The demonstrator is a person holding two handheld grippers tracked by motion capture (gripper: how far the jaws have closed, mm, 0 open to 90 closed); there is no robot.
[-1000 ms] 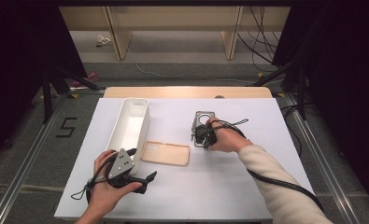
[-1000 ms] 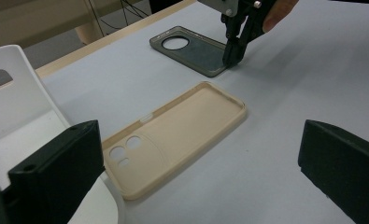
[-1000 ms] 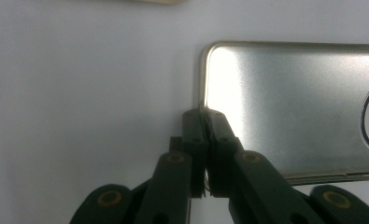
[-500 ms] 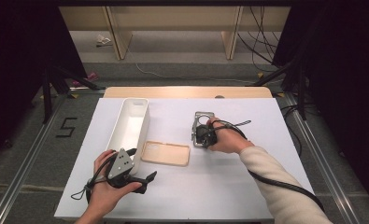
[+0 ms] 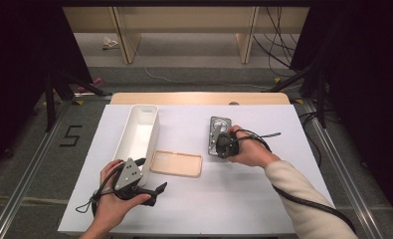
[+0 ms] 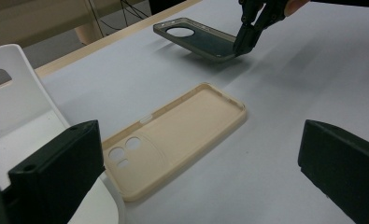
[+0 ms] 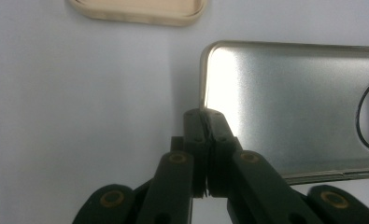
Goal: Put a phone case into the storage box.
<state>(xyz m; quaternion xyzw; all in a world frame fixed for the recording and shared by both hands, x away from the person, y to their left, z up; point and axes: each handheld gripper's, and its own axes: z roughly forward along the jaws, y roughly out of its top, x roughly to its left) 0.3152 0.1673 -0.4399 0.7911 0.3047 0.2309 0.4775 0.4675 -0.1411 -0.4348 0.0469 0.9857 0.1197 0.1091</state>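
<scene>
Now the right gripper [image 5: 221, 144] has its jaws pinched tight on the near short edge of the dark phone case [image 5: 219, 130], approx. mid-edge. In the right gripper view the fingertips [image 7: 205, 122] meet on the rim with no gap between them. In the left gripper view that case [image 6: 198, 39] is tilted: the gripped end is raised off the white table [image 5: 263, 199] and the end with the round camera hole is lower, though whether the far end is touching the table I can't quite tell from that angle.

Vs. a second ago: in the high view the right hand [image 5: 248, 152] and the dark case sit at nearly the same spot, right of centre on the table; any lift is too slight to read at that size. The grip looks unchanged.

The left gripper [image 5: 156, 188] is wide open w/ nothing between its jaws, held by the left hand [image 5: 114, 199] at the near-left of the table, same place as before. It points toward the beige phone case [image 5: 176, 163], which lies flat, inside up, just beside the white bin [image 5: 139, 130] and well apart from the dark case. Neither the beige case nor the bin has shifted.
</scene>
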